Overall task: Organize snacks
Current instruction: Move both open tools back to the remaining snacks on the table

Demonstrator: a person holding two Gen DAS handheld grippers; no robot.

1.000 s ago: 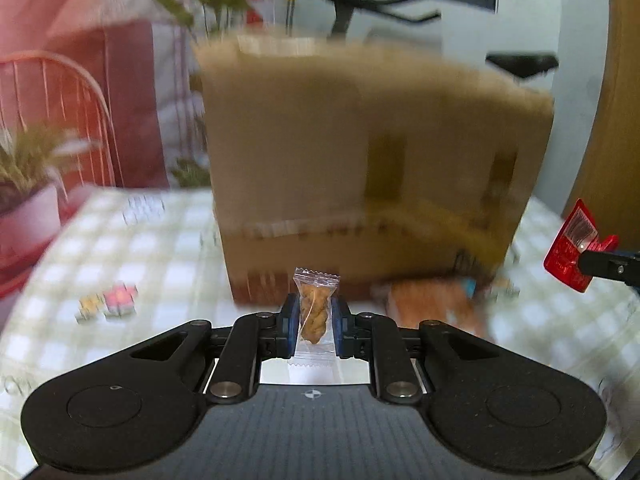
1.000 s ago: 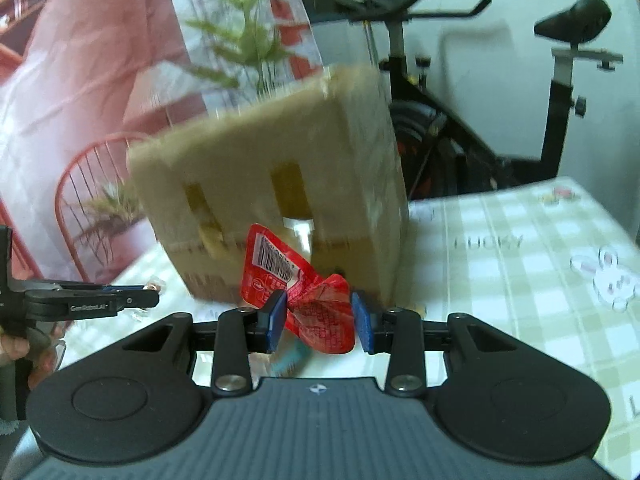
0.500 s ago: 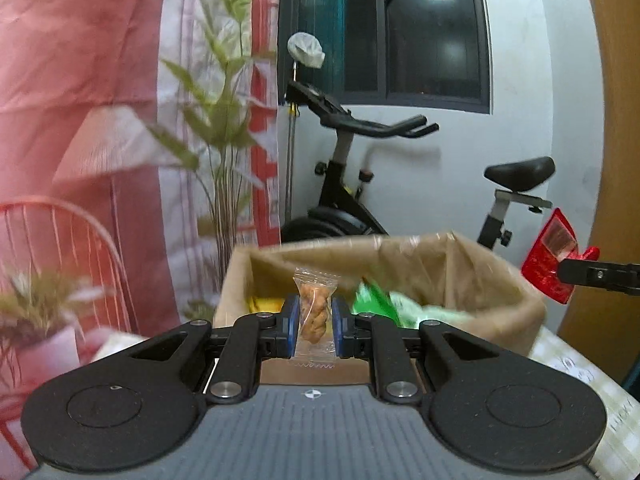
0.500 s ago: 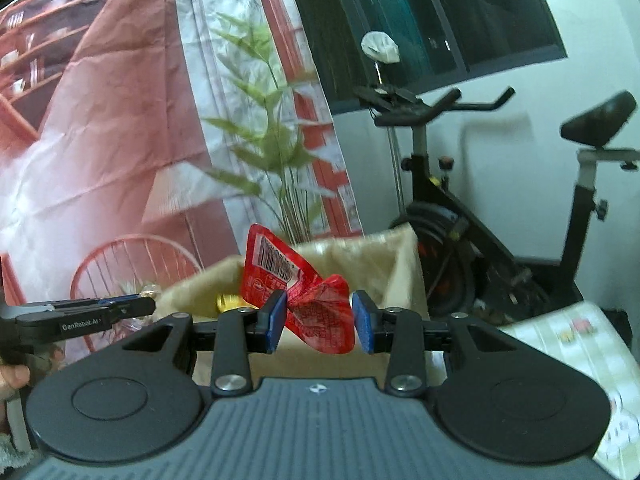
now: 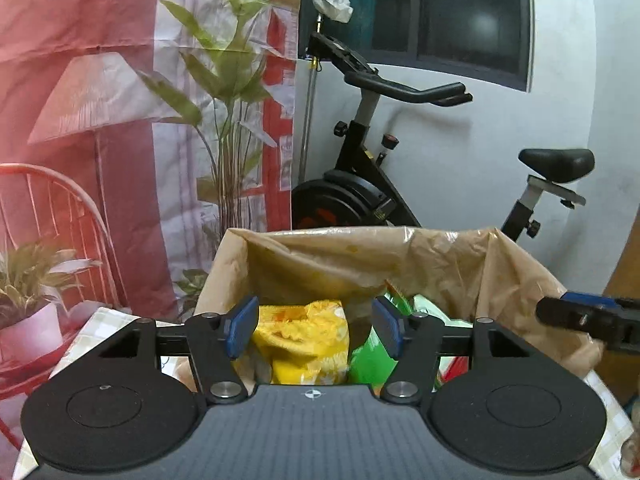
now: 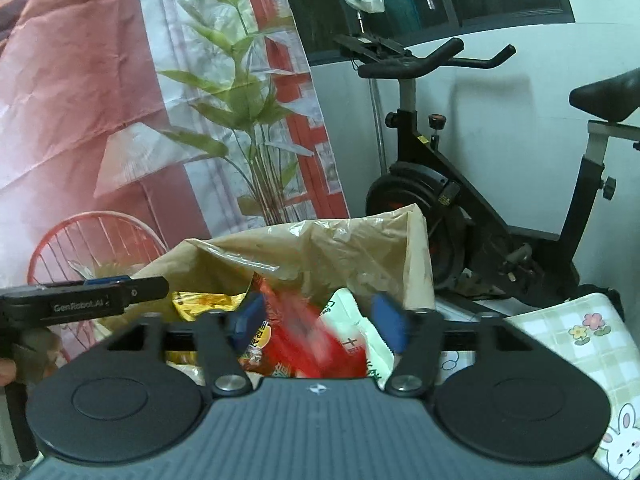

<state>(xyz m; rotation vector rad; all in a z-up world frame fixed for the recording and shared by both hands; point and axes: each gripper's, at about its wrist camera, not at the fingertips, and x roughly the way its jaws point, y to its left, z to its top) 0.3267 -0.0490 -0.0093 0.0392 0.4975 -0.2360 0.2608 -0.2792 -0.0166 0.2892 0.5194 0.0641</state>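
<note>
While the blurred red snack packet falls between the spread right gripper, both grippers, the left gripper likewise just opened and empty, should be kept above the plastic-lined brown cardboard box.

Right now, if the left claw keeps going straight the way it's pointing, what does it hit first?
Most likely the yellow snack bag lying in the brown box. It sits directly between the open left claw fingers, with a green packet just to its right. Depth is hard to judge.

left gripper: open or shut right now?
Open, just been opening. In the left wrist view the left gripper has its blue pads spread with nothing clamped between them; behind the gap, a yellow snack bag lies in the lined box.
</note>
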